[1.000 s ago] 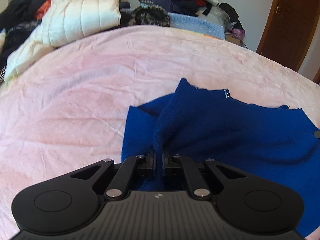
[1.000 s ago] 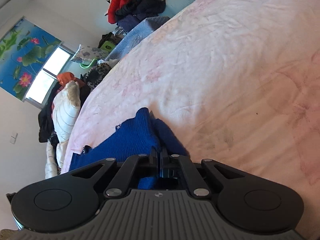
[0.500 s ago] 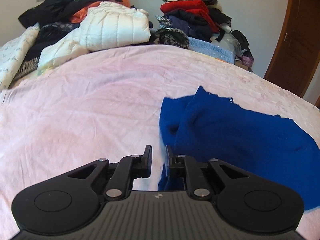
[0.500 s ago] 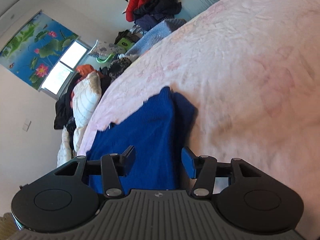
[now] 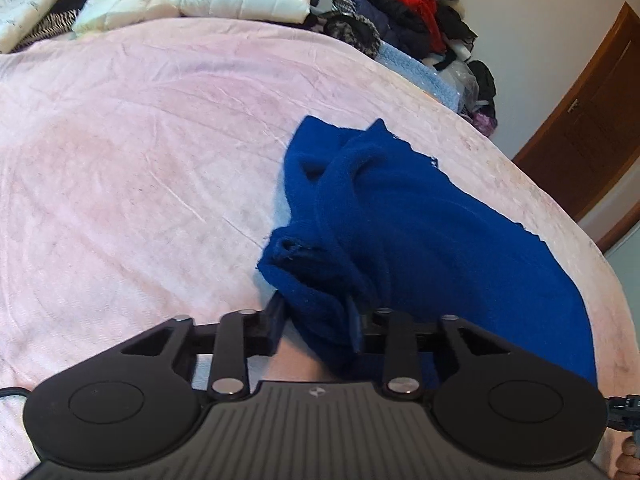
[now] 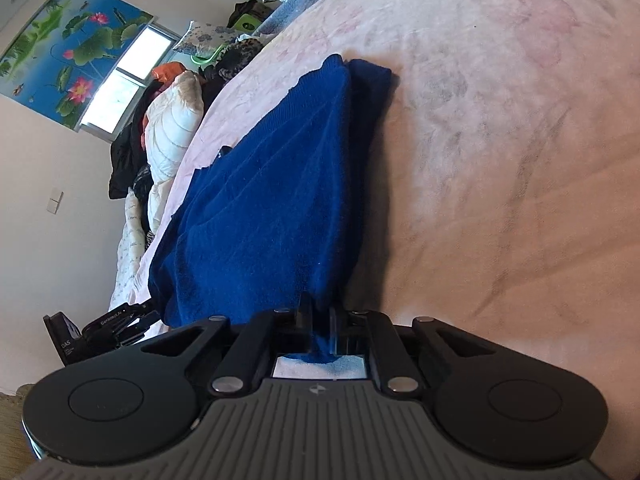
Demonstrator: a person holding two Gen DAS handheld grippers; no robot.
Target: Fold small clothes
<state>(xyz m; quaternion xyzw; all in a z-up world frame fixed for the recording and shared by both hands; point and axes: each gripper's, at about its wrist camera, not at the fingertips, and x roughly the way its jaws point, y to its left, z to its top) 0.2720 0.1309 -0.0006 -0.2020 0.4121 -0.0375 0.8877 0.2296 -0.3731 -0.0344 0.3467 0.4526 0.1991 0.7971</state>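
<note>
Between the fingers of each tool, fabric has been gathered again: the right tool [image 6: 320,314], open half a second ago, now pinches the blue sweater [image 6: 272,184] edge, while the left tool [image 5: 316,314], jaws wider, straddles its bunched cuff on the pink bed [image 5: 132,168], suggesting another fold.

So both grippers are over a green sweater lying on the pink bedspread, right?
Not quite: the sweater is blue, not green, as the left wrist view shows. The rest holds: the left gripper and right gripper are both at it, and it lies on the pink bedspread.
</note>
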